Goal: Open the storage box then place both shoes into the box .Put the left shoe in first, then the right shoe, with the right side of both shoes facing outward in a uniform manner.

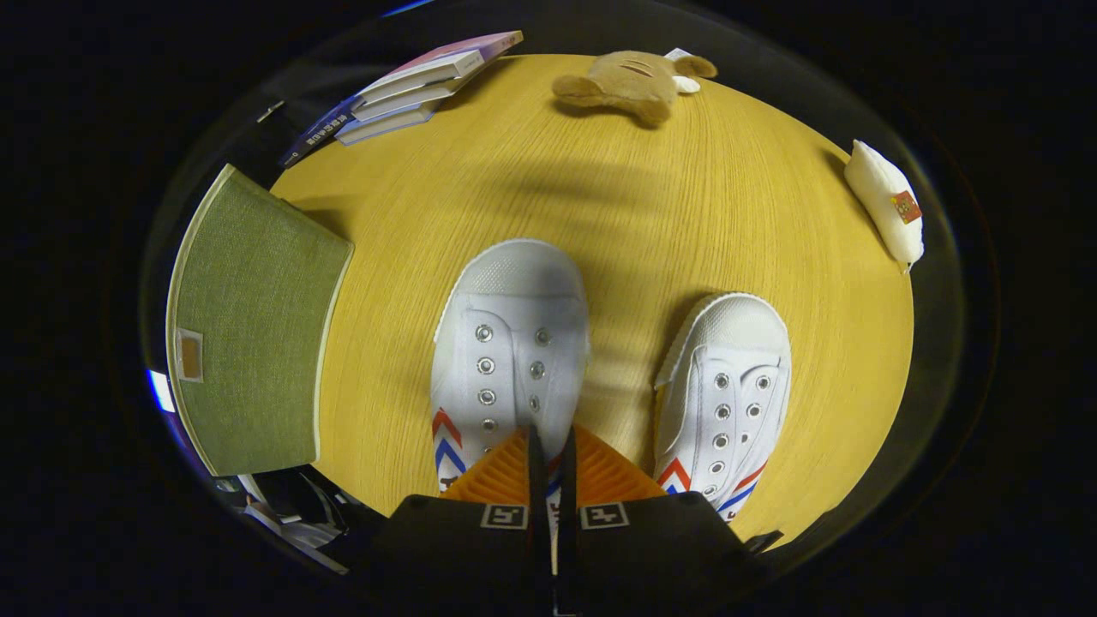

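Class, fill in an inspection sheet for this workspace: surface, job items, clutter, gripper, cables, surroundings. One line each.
Surface: round wooden table, bare in the middle.
Job items: green storage box beside the shoes, lid closed; shoe near the box and second white shoe side by side, toes pointing away from the gripper.
Clutter: stack of books, plush toy and small white pillow at the far rim.
Gripper: gripper with jaws nearly together over the heel end of the shoe near the box; whether they pinch it cannot be told.
Cables: nothing seen.
Surroundings: dark booth.
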Demonstrator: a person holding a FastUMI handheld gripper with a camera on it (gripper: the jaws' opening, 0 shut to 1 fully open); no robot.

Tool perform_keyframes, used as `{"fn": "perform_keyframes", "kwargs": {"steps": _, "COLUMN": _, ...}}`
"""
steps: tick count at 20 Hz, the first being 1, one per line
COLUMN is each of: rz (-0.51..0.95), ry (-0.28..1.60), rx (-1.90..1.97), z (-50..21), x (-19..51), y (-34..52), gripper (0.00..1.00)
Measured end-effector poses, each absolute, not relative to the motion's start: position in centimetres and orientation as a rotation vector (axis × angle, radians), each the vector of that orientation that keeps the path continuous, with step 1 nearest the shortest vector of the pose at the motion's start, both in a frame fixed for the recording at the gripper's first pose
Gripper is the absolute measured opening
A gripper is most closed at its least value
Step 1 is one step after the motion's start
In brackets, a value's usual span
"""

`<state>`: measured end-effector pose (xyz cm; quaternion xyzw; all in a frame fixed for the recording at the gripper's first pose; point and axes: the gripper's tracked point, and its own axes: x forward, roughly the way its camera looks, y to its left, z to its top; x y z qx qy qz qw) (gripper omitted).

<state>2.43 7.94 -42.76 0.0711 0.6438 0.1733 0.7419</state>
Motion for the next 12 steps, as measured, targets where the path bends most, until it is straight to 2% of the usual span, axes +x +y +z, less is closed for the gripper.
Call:
{"fn": "perform_keyframes", "kwargs": {"steps": 7, "rz": 0.324, "ry": 1.372, "rx": 0.321, "z": -39.9, "x": 2.0, "y": 7.7, "gripper": 0.05}}
{"fn": "perform_keyframes", "kwargs": {"steps": 12, "rz": 0.316, "ry": 1.319, "rx": 0.467, "z": -34.6, "x": 2.4, "y": 8.2, "gripper": 0.05}}
